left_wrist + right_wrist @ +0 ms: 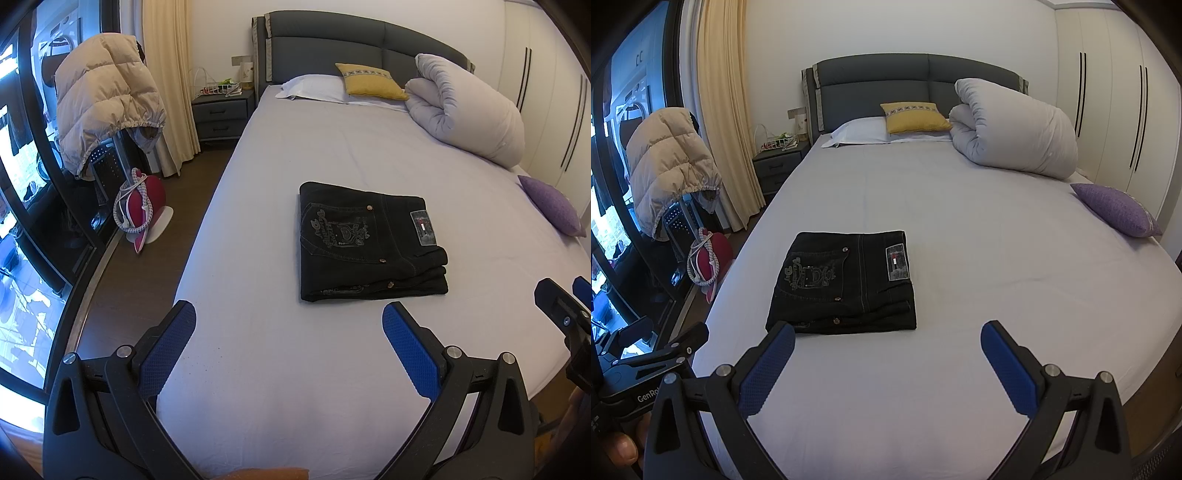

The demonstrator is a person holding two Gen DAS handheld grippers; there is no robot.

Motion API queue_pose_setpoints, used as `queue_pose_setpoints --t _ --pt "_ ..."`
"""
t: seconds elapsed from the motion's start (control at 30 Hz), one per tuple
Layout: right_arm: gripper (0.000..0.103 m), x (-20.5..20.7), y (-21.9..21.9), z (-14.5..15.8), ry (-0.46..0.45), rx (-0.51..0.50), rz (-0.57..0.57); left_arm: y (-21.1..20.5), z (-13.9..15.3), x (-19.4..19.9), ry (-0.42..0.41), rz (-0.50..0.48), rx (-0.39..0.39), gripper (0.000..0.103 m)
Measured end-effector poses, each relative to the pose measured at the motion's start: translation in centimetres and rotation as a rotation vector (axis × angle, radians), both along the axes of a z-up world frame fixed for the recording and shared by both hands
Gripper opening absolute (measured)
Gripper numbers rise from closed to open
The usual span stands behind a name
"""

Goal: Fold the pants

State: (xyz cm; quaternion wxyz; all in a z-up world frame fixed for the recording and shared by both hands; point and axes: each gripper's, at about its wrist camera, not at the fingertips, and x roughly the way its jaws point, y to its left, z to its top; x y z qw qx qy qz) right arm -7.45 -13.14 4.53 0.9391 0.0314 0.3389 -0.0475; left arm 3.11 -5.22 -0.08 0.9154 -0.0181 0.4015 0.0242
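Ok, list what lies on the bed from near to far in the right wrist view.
Folded black pants → purple cushion → rolled white duvet → yellow pillow → grey headboard.

At frame centre the pants (371, 242) are dark matt denim with pale stitching, metal rivets and a woven patch, on a smooth matt cloth sheet (332, 369). Lower down, the left gripper (288, 325) has matt black plastic arms, textured blue pads (410, 354) and shiny metal bolts. At upper left hangs a quilted beige jacket (107, 96) with a slight sheen.
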Motion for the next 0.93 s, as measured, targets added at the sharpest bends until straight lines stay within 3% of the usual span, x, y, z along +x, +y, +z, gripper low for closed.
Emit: queue_pose_setpoints --t 0.93 --pt "0.103 -0.58 -0.19 -1.05 0.022 0.005 0.002 0.17 -0.64 0.19 0.007 -0.006 0.003 0.103"
